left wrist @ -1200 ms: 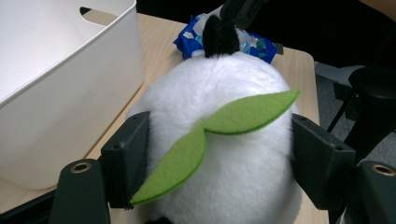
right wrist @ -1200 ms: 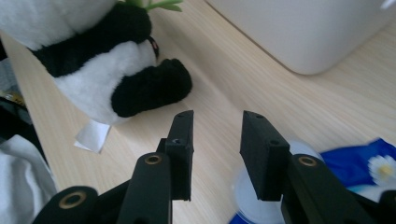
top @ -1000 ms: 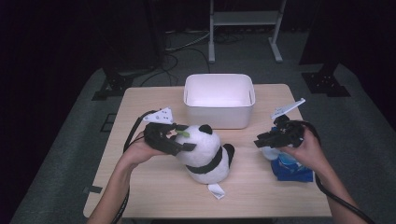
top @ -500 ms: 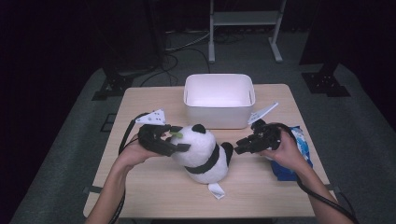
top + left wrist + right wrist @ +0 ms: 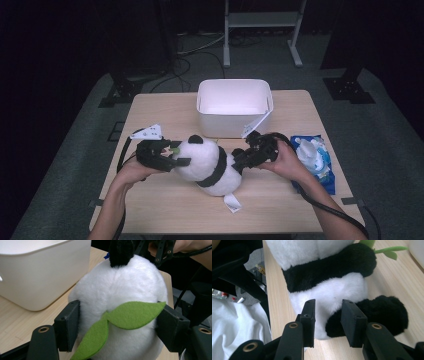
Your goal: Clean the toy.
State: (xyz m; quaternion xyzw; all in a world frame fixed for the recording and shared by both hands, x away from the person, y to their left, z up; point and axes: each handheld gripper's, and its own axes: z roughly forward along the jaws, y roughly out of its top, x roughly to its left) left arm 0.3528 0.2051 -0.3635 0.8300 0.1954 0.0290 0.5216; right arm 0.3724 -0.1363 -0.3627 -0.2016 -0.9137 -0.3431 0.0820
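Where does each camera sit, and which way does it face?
High view: above the person's side, facing forward and down on the table; forearms, left gripper, right gripper.
Left gripper view: on that gripper, facing the panda plush between its jaws, white bin beyond.
Right gripper view: facing the panda's lower body between open jaws.
All share the panda.

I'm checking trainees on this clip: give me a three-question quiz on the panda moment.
1. True or false: the left gripper has its jaws on either side of the panda's head.
2. What stands behind the plush panda? A) white bin B) red cup C) cardboard box
3. Which end of the panda is the right gripper at?

Key: 1 true. 2 A, the white bin. 3 The lower body, jaws open beside a black leg.
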